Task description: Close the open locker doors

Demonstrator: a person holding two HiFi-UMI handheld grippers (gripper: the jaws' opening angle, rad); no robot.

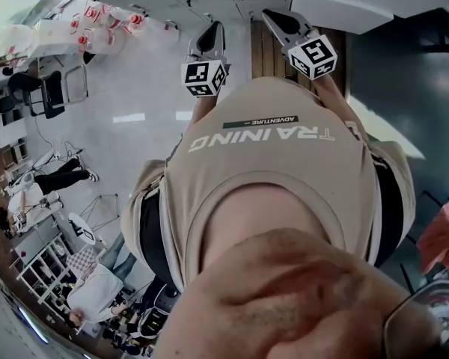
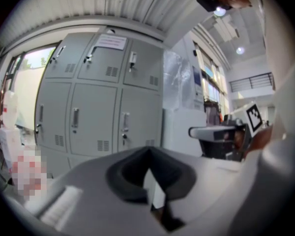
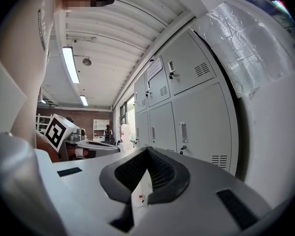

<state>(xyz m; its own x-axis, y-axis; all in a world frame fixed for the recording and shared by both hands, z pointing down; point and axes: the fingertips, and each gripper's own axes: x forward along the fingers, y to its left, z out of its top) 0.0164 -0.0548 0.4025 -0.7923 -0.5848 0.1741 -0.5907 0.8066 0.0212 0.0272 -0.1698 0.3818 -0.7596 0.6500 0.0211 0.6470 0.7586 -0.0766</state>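
Holding two grippers up in front of a beige shirt (image 1: 277, 170), side by side and apart, as seen from the head view.

- Left gripper (image 1: 212, 36): its own view shows the dark fingers (image 2: 130, 173) meeting at their tips, nothing between them. Its cube (image 1: 204, 77) sits behind the fingers.
- Lockers (image 2: 88, 97): a grey bank beyond and left of the left fingertips, well apart from them. Every door in view lies flush with its frame, handles upright. A paper notice (image 2: 110, 42) is stuck on the top middle door.
- Wrapped unit (image 2: 179, 82): white, under clear plastic, just right of the lockers and past the left fingertips.
- Right cube (image 2: 254, 118): seen to the right of the left fingers.
- Right gripper (image 1: 280, 22): its own view shows ribbed fingers (image 3: 162, 173) brought together at the tips, gripping nothing.
- Lockers (image 3: 187, 107) again: beyond and right of the right fingertips, doors flush, none ajar in view.
- Left cube (image 3: 58, 130): left of the right fingers.
- Ceiling lamp (image 3: 69, 63): a long strip above and left of the right fingers.
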